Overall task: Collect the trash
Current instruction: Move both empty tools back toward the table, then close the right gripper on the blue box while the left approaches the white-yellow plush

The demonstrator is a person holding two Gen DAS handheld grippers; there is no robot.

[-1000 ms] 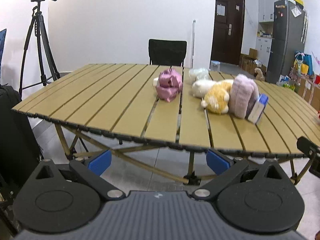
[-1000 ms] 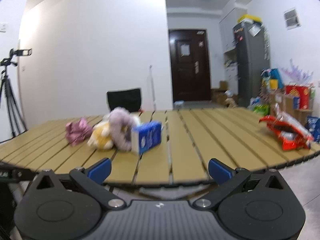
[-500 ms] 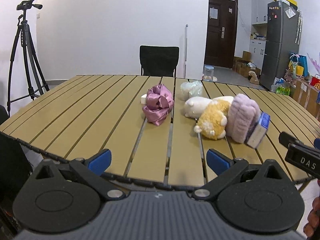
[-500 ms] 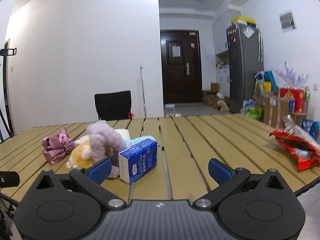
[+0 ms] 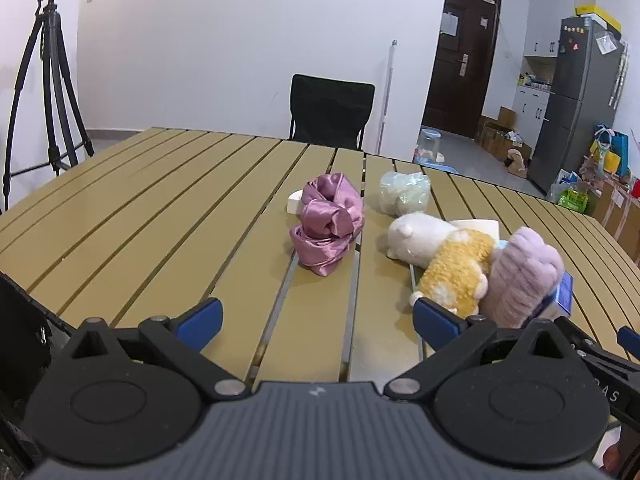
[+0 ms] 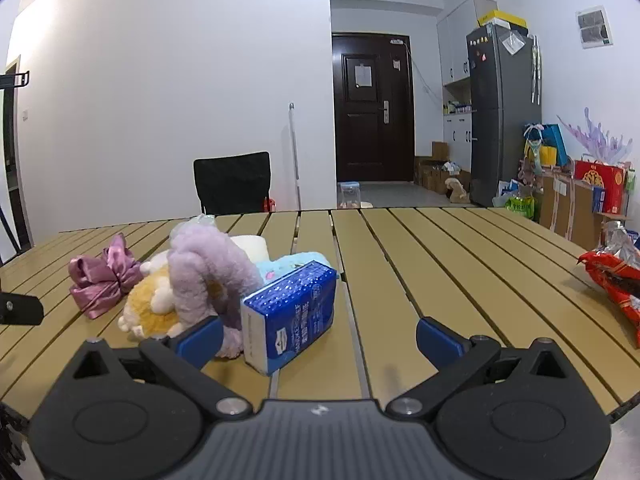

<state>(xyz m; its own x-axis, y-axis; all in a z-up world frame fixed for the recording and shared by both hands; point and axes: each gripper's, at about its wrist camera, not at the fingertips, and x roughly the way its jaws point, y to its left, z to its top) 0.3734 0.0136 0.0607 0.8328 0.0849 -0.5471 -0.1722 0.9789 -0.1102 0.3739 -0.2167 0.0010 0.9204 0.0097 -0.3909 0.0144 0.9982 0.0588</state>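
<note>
Table [image 5: 160, 208], left to right: pink bow [image 5: 327, 230], plush pile [image 6: 192, 280], blue box [image 6: 290, 316], red wrapper [image 6: 612, 284] at right edge. Left gripper [image 5: 316, 320] and right gripper [image 6: 318, 338] spread, empty. Step: approach. Next move likely needs closing on trash.

left gripper [image 5: 316, 322] spread wide over slatted table [image 5: 160, 216], pink satin bundle [image 5: 326, 232] ahead
</note>
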